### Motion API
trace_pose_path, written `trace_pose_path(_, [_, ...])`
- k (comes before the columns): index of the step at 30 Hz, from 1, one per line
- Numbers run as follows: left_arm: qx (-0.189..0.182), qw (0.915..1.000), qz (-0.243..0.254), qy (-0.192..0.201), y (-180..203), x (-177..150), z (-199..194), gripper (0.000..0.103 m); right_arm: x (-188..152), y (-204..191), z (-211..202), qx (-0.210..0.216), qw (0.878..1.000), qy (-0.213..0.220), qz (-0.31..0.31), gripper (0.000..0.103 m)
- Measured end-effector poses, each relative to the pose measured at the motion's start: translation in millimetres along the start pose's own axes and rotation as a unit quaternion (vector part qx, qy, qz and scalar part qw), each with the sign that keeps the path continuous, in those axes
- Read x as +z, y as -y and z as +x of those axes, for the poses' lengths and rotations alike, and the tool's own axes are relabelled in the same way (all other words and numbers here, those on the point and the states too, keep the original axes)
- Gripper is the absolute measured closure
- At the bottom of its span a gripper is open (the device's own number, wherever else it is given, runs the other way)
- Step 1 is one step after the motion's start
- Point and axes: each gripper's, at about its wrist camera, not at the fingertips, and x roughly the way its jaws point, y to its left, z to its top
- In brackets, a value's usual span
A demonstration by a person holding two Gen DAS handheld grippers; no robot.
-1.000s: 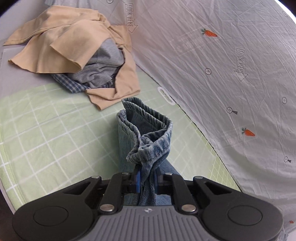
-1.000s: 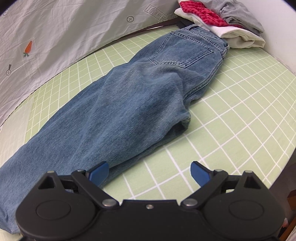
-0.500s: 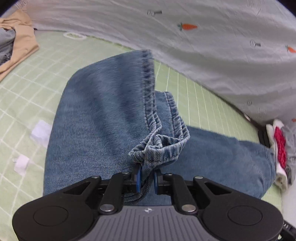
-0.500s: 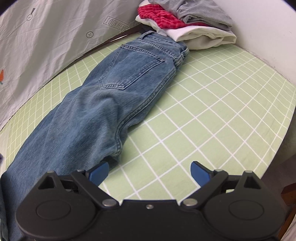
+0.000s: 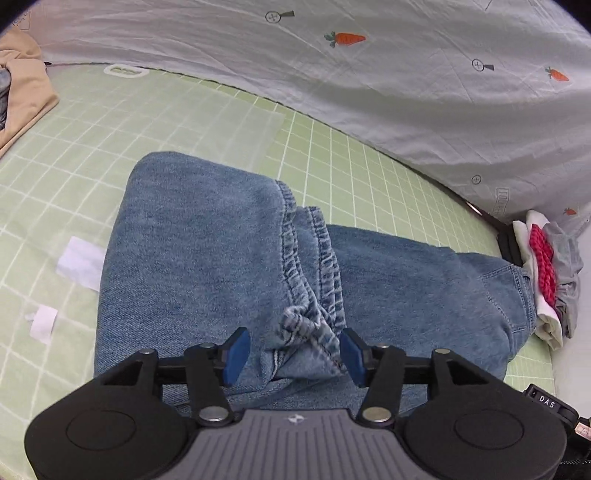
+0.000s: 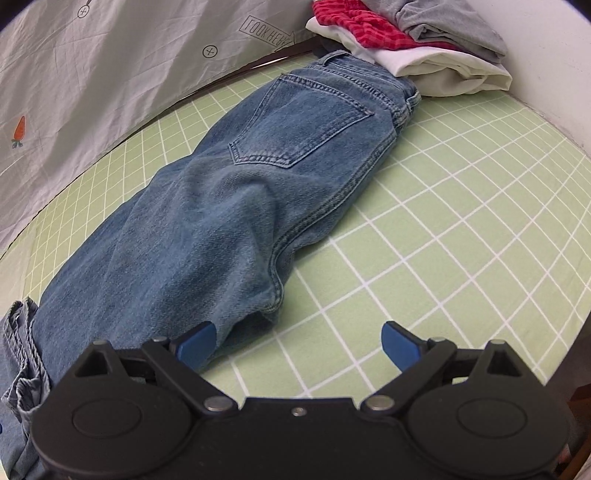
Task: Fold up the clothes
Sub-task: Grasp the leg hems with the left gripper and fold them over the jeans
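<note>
Grey sheet (image 6: 110,74) printed "LOOK HERE"; left tool (image 5: 293,350) just opened, jeans (image 5: 207,258) hem between; right tool (image 6: 299,341) open.

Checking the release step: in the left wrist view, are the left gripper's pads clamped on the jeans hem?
No: the left gripper has just opened, and the bunched hem lies loose between its parted blue pads.

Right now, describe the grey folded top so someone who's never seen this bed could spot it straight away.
Start at the green checked mat and follow the jeans up to their waistband, where a small stack of folded clothes sits against the wall. The grey top is the highest layer, above a red striped piece and a white one at the bottom.
</note>
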Motion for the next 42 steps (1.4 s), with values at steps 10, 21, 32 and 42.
trace_pose_path(10, [0.017,0.9976,0.064,-0.017,13,4,18,0.048,5,-10,4,0.007,1.0,0.001,-0.002,0.006])
trace_pose_path(21, [0.04,0.9823,0.18,-0.031,44,-20,58,0.084,3,9,1,-0.005,1.0,0.003,0.003,0.006])
trace_pose_path(32, [0.045,0.97,0.228,-0.071,53,-41,46,0.078,3,26,13,-0.004,1.0,-0.016,0.013,0.006])
trace_pose_path(42, [0.028,0.9898,0.132,-0.047,44,-23,39,0.035,28,32,23,0.036,0.999,-0.003,0.014,0.002])
